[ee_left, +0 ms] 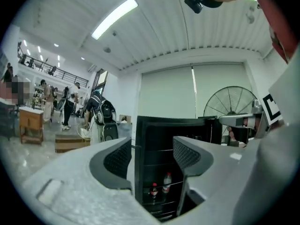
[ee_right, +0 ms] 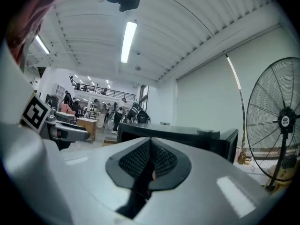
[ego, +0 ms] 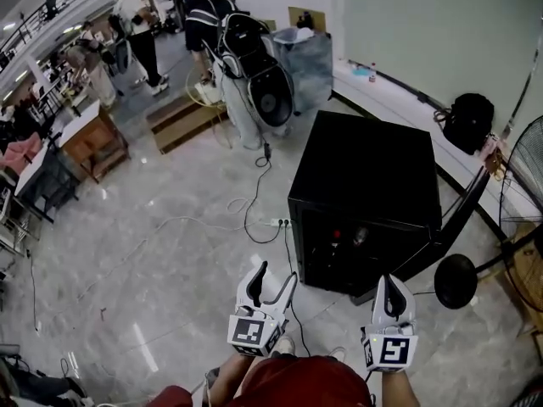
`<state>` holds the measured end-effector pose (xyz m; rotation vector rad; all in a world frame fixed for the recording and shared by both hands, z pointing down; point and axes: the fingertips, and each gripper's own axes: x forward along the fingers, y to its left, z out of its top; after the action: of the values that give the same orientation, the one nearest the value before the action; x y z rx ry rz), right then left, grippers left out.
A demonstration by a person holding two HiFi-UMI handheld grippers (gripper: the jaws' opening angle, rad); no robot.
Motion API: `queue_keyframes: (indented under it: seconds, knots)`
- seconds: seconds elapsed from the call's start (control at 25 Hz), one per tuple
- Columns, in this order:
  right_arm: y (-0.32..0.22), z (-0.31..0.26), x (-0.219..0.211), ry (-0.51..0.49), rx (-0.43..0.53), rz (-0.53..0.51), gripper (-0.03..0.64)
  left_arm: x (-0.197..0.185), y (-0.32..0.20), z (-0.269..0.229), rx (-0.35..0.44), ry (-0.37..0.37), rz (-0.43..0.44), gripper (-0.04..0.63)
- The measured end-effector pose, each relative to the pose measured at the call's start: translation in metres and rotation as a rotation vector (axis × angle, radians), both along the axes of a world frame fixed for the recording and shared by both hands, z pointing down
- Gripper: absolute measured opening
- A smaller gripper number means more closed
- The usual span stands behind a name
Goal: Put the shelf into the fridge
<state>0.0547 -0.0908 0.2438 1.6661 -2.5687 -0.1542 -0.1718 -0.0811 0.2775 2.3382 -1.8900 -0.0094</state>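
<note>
Left tool (ego: 276, 276): jaws apart, nothing between them. Its own view looks through the gap straight into the fridge (ego: 365, 193). Right tool (ego: 390, 285): jaws pressed together, empty. Its own view shows the pads meeting with nothing pinched.

The fridge is a black box on the floor (ego: 170, 253), with the door (ego: 462, 214) swung open to the right, so the cavity faces the person. Both tools hang low in front of the opening, near it but touching nothing. My read is a ready stance, not a carry.

Shelf: no loose one shows in any view, neither in a tool nor on the floor in front. The left gripper view shows racks already seated inside, and two bottles (ee_left: 159, 186) stand on a lower one. I can't tell whether the task's shelf is one of those racks or is out of frame.

Judgement: insertion isn't under way. If the shelf has to be fetched, the closed right tool must open first. Watch the fan (ego: 522, 176) standing just past the door when swinging a wide shelf in.
</note>
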Motion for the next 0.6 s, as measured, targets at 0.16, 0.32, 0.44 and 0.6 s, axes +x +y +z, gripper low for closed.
queue_keyframes:
  seconds: [0.16,0.32,0.44,0.6]
  knots:
    - [-0.004,-0.02,-0.005,-0.002,0.033,-0.014,0.002,-0.006,0.0,-0.035,0.055,-0.092,-0.044,0.279]
    - [-0.012,-0.041,-0.007,-0.006,0.087,-0.006,0.002,-0.014,-0.004,-0.054,0.149,-0.138,-0.066,0.259]
    - [-0.016,-0.052,-0.004,-0.009,0.116,0.006,0.002,-0.016,-0.007,-0.069,0.202,-0.108,-0.064,0.253]
    - [-0.02,-0.063,0.001,-0.01,0.136,0.022,0.002,-0.015,-0.009,-0.087,0.251,-0.096,-0.072,0.185]
